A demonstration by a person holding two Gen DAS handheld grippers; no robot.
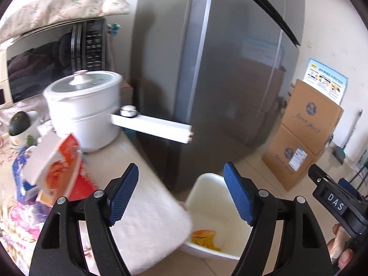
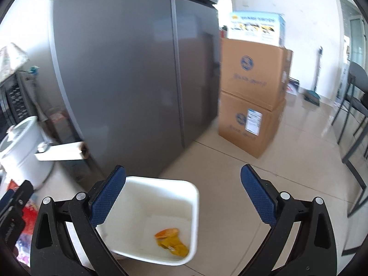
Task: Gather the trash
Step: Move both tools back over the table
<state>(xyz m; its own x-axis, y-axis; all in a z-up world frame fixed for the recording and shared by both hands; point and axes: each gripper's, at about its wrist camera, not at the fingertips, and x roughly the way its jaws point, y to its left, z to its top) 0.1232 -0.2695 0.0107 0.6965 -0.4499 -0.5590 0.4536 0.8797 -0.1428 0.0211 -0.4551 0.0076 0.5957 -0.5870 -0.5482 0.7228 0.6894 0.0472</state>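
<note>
A white trash bin [image 2: 161, 197] stands on the floor beside the table corner, with an orange and yellow wrapper [image 2: 171, 241] lying at its bottom. The same bin [image 1: 207, 197] and wrapper [image 1: 205, 238] show in the left wrist view. My left gripper [image 1: 181, 195] is open over the table edge and the bin, nothing between its blue pads. My right gripper [image 2: 184, 195] is open wide above the bin, also empty. An orange and white carton [image 1: 62, 172] lies tilted on the table at the left. The right gripper's body [image 1: 333, 202] and a person's fingers [image 1: 340, 246] appear at the right edge.
A white pot [image 1: 85, 108] with a lid and a long white handle [image 1: 151, 126] stands on the table before a microwave [image 1: 53, 55]. A grey fridge [image 2: 128, 73] rises behind the bin. Stacked cardboard boxes [image 2: 253, 96] and a chair [image 2: 354, 115] stand on the tiled floor.
</note>
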